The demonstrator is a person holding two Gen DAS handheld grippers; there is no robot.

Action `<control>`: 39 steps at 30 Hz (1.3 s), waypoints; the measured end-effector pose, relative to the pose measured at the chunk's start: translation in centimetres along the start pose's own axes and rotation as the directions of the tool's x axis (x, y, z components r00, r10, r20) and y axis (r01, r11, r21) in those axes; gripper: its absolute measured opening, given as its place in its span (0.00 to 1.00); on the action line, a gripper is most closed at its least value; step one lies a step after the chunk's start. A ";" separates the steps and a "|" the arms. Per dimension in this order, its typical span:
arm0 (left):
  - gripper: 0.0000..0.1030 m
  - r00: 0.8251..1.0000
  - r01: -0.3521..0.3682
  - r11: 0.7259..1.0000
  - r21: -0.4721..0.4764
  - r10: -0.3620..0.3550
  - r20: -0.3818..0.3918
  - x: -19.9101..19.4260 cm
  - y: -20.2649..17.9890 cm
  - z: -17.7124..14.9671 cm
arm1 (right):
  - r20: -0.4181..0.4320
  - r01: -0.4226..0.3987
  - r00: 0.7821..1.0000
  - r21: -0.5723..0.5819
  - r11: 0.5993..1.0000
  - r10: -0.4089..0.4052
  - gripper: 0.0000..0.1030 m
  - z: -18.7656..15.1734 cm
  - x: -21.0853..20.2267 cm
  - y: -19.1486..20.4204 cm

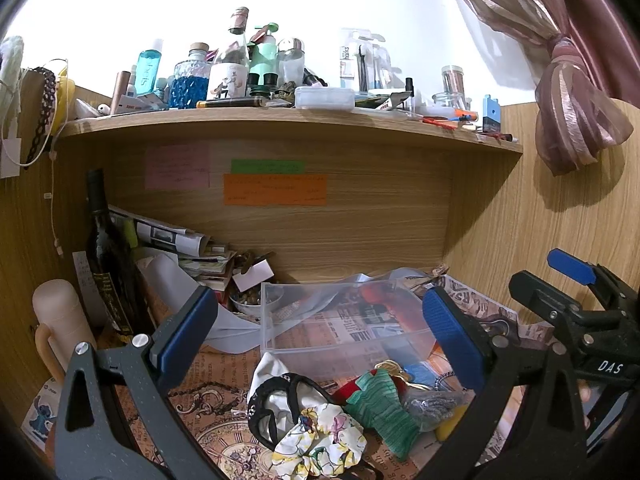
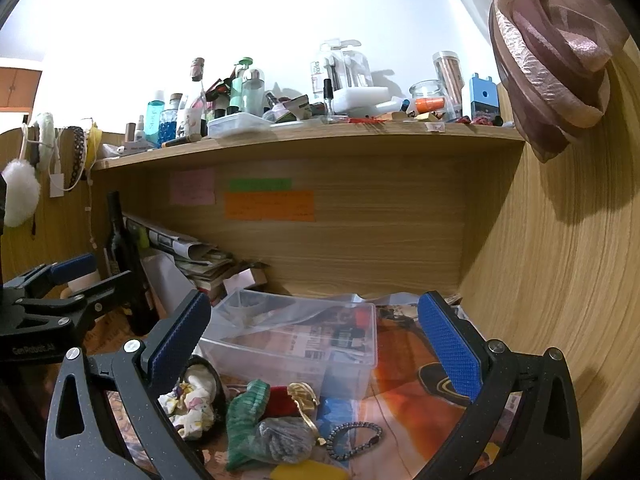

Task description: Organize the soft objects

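A pile of soft things lies on the paper-covered desk in front of a clear plastic box (image 1: 344, 320) (image 2: 296, 340). It holds a floral scrunchie (image 1: 320, 440) (image 2: 188, 404), a black and white headband (image 1: 272, 400), a green cloth (image 1: 380, 408) (image 2: 244, 420), a grey scrunchie (image 2: 280, 440), a red piece (image 2: 284, 400) and a bead bracelet (image 2: 352, 438). My left gripper (image 1: 320, 340) is open above the pile. My right gripper (image 2: 316, 340) is open over the box and pile. The right gripper also shows in the left wrist view (image 1: 552, 276), and the left one in the right wrist view (image 2: 88, 276).
A dark wine bottle (image 1: 108, 264) (image 2: 124, 256) and stacked papers (image 1: 180, 240) stand at the back left. A pale mug (image 1: 60, 320) is at the left. A crowded shelf (image 1: 280, 120) (image 2: 320, 136) runs overhead. A wooden wall (image 2: 560, 280) closes the right side.
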State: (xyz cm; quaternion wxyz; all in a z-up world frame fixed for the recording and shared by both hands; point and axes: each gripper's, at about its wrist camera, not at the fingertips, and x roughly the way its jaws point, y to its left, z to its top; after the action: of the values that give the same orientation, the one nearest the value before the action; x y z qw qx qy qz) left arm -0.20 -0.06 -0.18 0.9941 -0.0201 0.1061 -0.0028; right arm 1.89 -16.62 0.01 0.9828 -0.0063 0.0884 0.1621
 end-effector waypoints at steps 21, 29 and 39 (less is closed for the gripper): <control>1.00 1.000 0.001 1.000 -0.002 -0.001 0.000 0.0 0.0 -0.1 | 0.008 -0.005 1.000 0.005 1.000 0.005 1.00 0.0 -0.3 0.1; 1.00 1.000 0.000 1.000 0.000 0.000 0.000 0.0 0.0 0.0 | 0.007 -0.007 1.000 0.010 1.000 0.007 1.00 0.0 -0.3 0.0; 1.00 1.000 0.000 1.000 0.001 0.000 0.001 0.0 -0.1 -0.1 | 0.012 -0.010 1.000 0.009 1.000 0.010 1.00 0.0 -0.4 0.2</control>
State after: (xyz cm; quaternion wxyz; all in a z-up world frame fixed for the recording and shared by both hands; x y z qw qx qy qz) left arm -0.26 -0.11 -0.27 0.9942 -0.0198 0.1057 -0.0027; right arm 1.50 -16.56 0.13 0.9825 -0.0005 0.0833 0.1668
